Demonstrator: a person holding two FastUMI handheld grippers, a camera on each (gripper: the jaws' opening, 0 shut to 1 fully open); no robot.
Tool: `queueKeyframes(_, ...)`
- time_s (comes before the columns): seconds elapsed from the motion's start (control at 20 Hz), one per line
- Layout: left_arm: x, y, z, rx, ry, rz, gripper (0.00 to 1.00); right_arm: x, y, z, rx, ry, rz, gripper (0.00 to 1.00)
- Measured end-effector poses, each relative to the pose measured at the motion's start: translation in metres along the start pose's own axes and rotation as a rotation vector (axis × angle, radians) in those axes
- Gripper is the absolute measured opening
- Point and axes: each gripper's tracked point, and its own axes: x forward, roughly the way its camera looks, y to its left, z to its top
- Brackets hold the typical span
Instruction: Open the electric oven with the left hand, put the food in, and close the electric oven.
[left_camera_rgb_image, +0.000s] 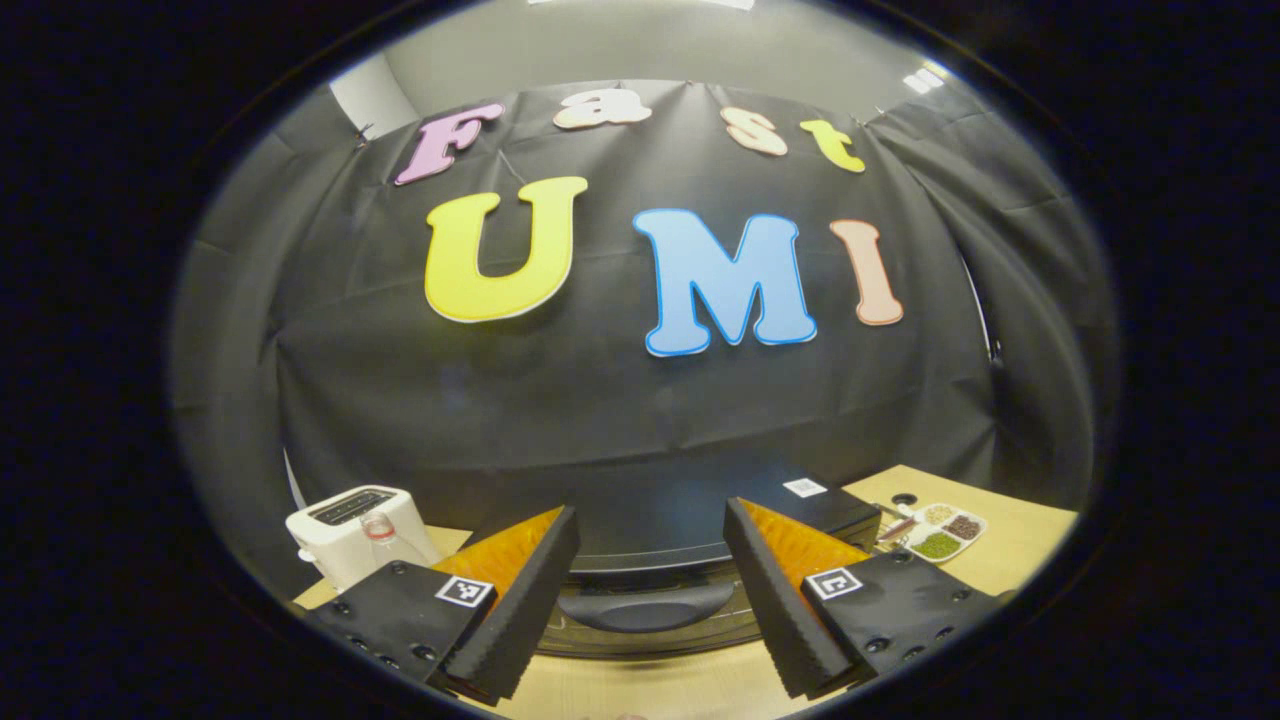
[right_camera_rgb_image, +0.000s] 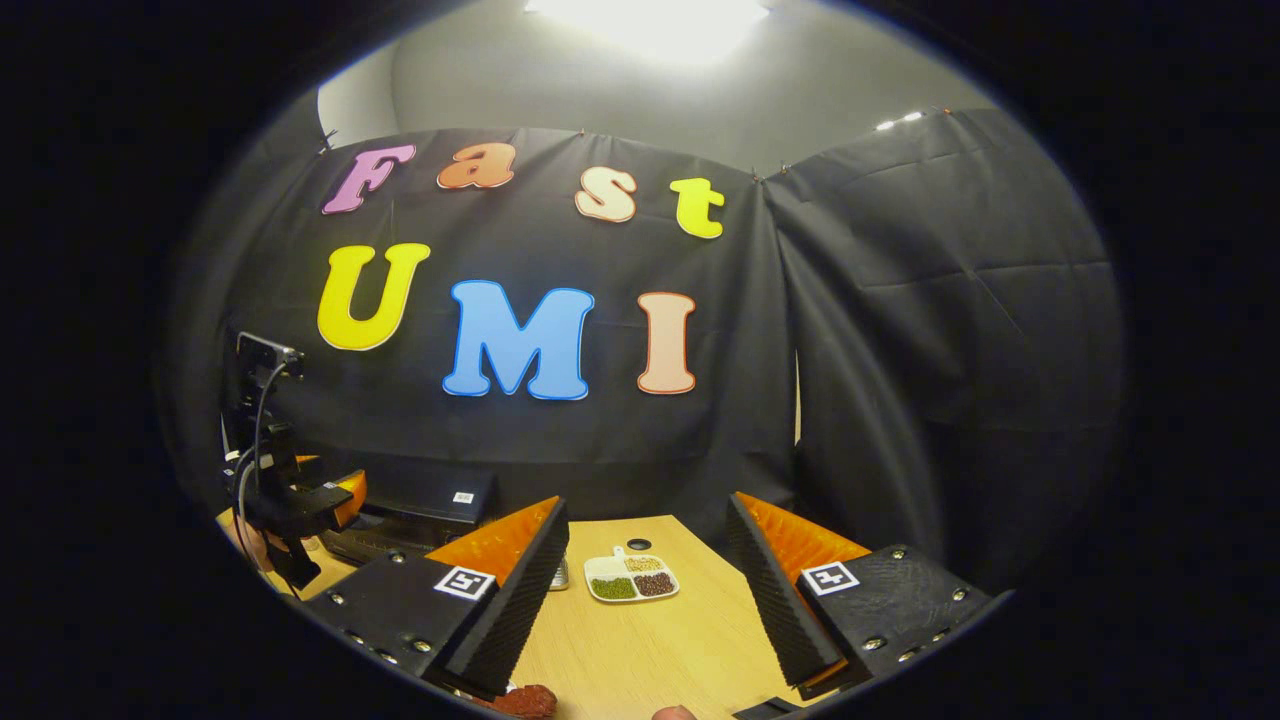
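Oven (left_camera_rgb_image: 690, 520) handle (left_camera_rgb_image: 645, 605) sits right between the wide-open left gripper (left_camera_rgb_image: 650, 610); I'd go lower, then pinch. Right gripper (right_camera_rgb_image: 650, 610) gapes empty.

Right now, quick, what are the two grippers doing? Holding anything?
Left gripper: open, holding nothing, lined up in front of the oven handle.
Right gripper: open, holding nothing, above the wooden table.

The oven (left_camera_rgb_image: 650, 560) blocks the way just ahead of the left gripper (left_camera_rgb_image: 650, 610) (jaws wide apart), with a toaster (left_camera_rgb_image: 360, 530) left of it and bare table (right_camera_rgb_image: 650, 640) to its right.
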Motion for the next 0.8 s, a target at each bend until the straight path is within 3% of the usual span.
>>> queueKeyframes(0.35, 0.019, 0.003, -0.053, -0.02, 0.094, 0.014, 1.0, -0.004, 0.006, 0.004, -0.046, 0.001, 0.01, 0.96)
queueKeyframes(0.8, 0.011, 0.0, -0.057, -0.049, 0.091, 0.028, 1.0, -0.01, -0.003, 0.006, -0.049, -0.003, 0.005, 0.96)
